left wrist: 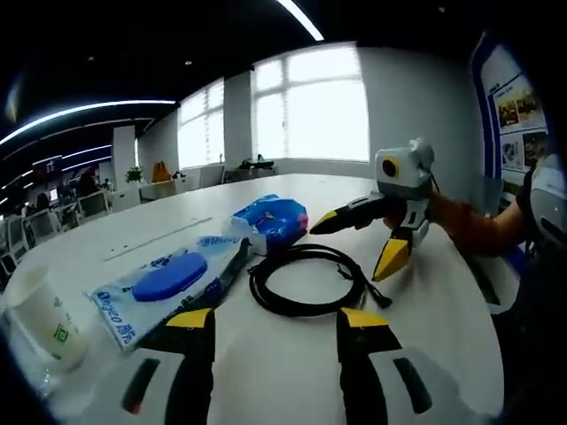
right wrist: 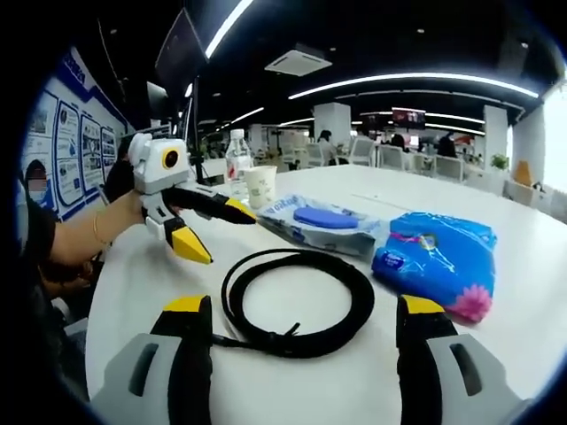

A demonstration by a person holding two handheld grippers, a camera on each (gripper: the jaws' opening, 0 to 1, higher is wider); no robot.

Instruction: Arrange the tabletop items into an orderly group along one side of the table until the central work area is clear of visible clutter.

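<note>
Two yellow-tipped fingers of your left gripper [left wrist: 276,320] stand spread apart and hold nothing. Just past them on the white bench [left wrist: 425,301] lies the coiled black cable [left wrist: 306,279]. Left of it lies the flat wet-wipes pack with a blue lid [left wrist: 173,283]; the blue tissue pack [left wrist: 270,220] lies behind, and a white paper cup [left wrist: 44,319] stands far left. In the right gripper view, your right gripper [right wrist: 306,310] is spread wide and empty, with the cable between its fingers.

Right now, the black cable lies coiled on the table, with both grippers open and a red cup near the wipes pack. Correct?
Not quite: the cup is white, not red, as the right gripper view shows. The black cable is coiled on the table, near the wipes pack; both grippers are open.
</note>
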